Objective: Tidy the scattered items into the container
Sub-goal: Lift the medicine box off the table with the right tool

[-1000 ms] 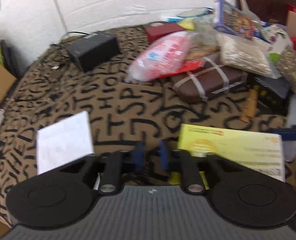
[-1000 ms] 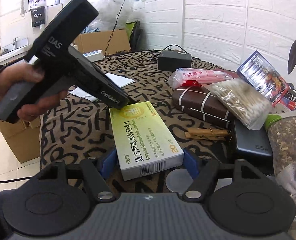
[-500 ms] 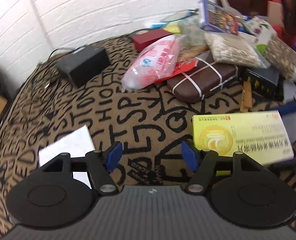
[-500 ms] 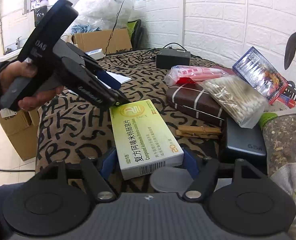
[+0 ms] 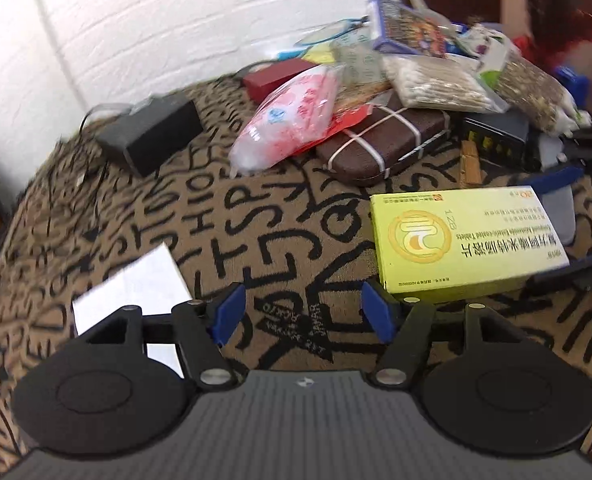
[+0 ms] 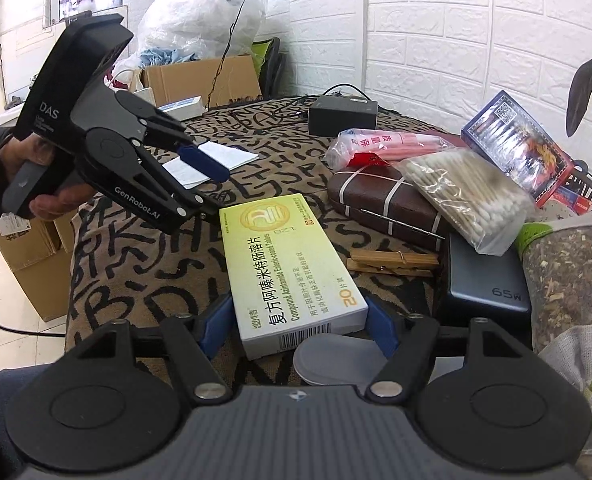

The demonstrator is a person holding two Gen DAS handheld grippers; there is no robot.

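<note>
A yellow-green medicine box (image 6: 283, 256) lies on the letter-patterned tablecloth (image 5: 255, 216). My right gripper (image 6: 300, 320) is shut on its near end, a blue pad against each long side. The left wrist view shows the same box (image 5: 456, 240) at the right, with the right gripper (image 5: 564, 222) around its far end. My left gripper (image 5: 300, 312) hangs open over bare cloth just left of the box, with nothing between its fingers. From the right wrist view, the left gripper (image 6: 211, 184) is held in a hand at the left.
Beyond the box lies a heap: a pink bag (image 5: 291, 120), a brown case (image 5: 384, 140), a bag of cotton swabs (image 6: 464, 196), a clothespin (image 6: 392, 260) and a power bank (image 6: 488, 280). A black adapter (image 5: 151, 136) and white paper (image 5: 135, 284) lie left. Cardboard boxes (image 6: 199, 76) stand off the table.
My left gripper's jaws went from shut to wide open, and it rolled and shifted a little toward the medicine box. The right gripper and the box kept still.
</note>
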